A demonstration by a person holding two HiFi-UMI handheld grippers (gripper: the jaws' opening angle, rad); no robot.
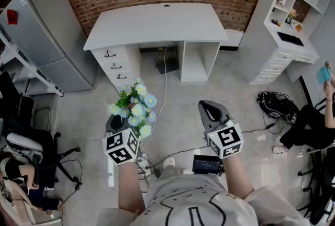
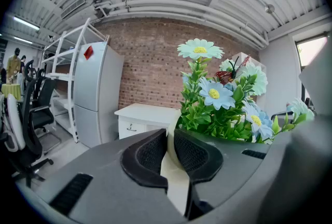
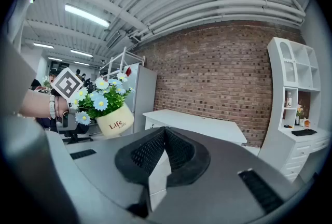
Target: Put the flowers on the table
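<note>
A bunch of blue and white daisies point(image 1: 135, 107) with green leaves stands in a cream pot. My left gripper point(image 1: 116, 121) is shut on the pot's rim and holds it up over the floor, well short of the white table point(image 1: 157, 23). In the left gripper view the cream rim point(image 2: 174, 171) is pinched between the black pads, and the flowers point(image 2: 218, 98) rise just behind them. My right gripper point(image 1: 212, 110) is level with the left, shut and holding nothing. Its view shows the jaws point(image 3: 165, 132) closed, the pot point(image 3: 113, 120) off to the left and the table point(image 3: 197, 124) ahead.
The table has drawers point(image 1: 116, 65) on its left and an open knee space with a cable point(image 1: 165, 83) running out over the floor. A grey fridge point(image 1: 47, 36) stands left, a white shelf unit point(image 1: 293, 10) right. Office chairs point(image 1: 26, 141) and a black bag point(image 1: 275, 104) flank me.
</note>
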